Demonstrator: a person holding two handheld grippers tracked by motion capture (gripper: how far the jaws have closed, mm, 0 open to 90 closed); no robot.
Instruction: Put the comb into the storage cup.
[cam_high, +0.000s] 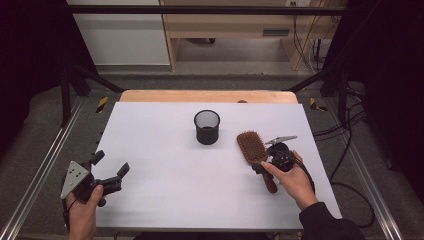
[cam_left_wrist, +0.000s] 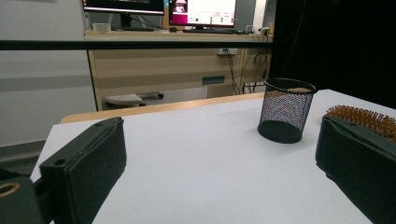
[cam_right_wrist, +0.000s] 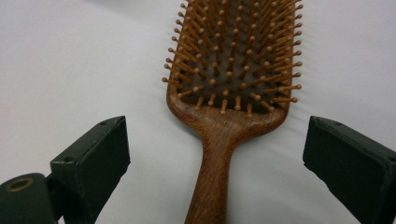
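The right gripper (cam_right_wrist: 217, 154) is straddling the hairbrush (cam_right_wrist: 229, 70) handle, jaws apart; closing off-centre risks skidding it toward twelve o'clock.

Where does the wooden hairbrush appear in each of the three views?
High view: hairbrush right of centre, bristles up, by the right gripper.
Left gripper view: its bristles at the right edge, behind a jaw.
Right gripper view: centre, handle between the open jaws.
Shared landmark: white table.
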